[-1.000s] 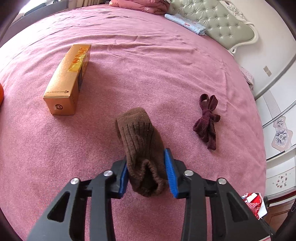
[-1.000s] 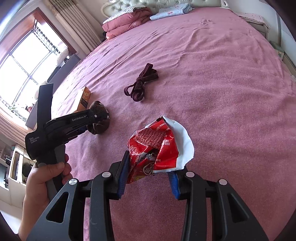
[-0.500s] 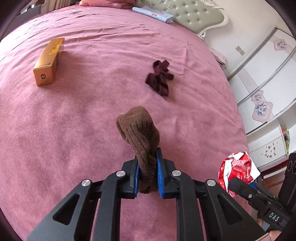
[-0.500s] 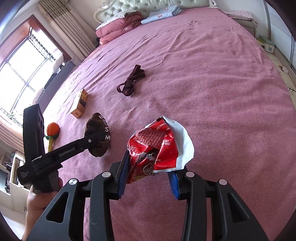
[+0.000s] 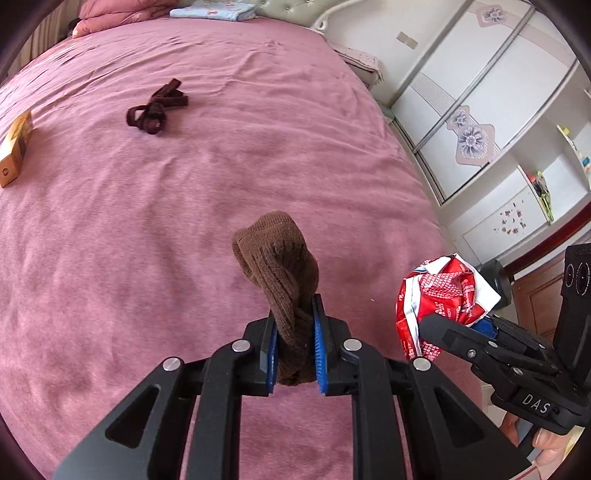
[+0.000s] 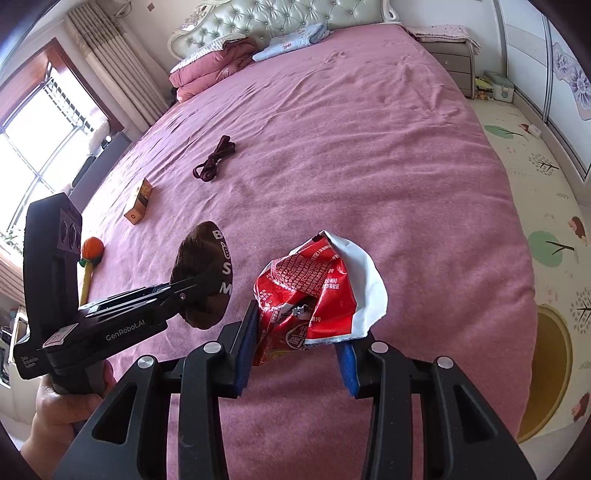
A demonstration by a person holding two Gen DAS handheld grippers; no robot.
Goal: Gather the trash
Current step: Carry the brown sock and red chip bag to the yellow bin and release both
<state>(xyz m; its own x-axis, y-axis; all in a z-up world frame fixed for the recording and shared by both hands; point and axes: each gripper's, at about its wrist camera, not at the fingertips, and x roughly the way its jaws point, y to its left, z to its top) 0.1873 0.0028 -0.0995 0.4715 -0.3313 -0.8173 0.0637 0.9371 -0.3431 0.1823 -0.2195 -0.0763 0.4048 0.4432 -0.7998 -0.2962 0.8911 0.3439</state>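
Two pieces lifted, brown sock (image 5: 280, 273) in my left jaws, red wrapper (image 6: 310, 295) in right; next, a bin.

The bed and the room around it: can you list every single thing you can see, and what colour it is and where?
bedspread: one, pink, covers the bed
sock: one, brown, pinched in the left claw
snack wrapper: one, red and white, crumpled in the right claw
strap: one, dark maroon, bunched mid-bed
box: one, gold, lying on the bed near the window side
toy: one, orange ball on a yellow stick, at the bed's edge
folded quilt: one, pink, by the headboard
folded cloth: one, light blue, by the headboard
headboard: one, pale tufted
play mat: one, cream with trees, on the floor
left claw: one, black with blue pads
right claw: one, black with blue pads
hand: one, holding the left claw's handle
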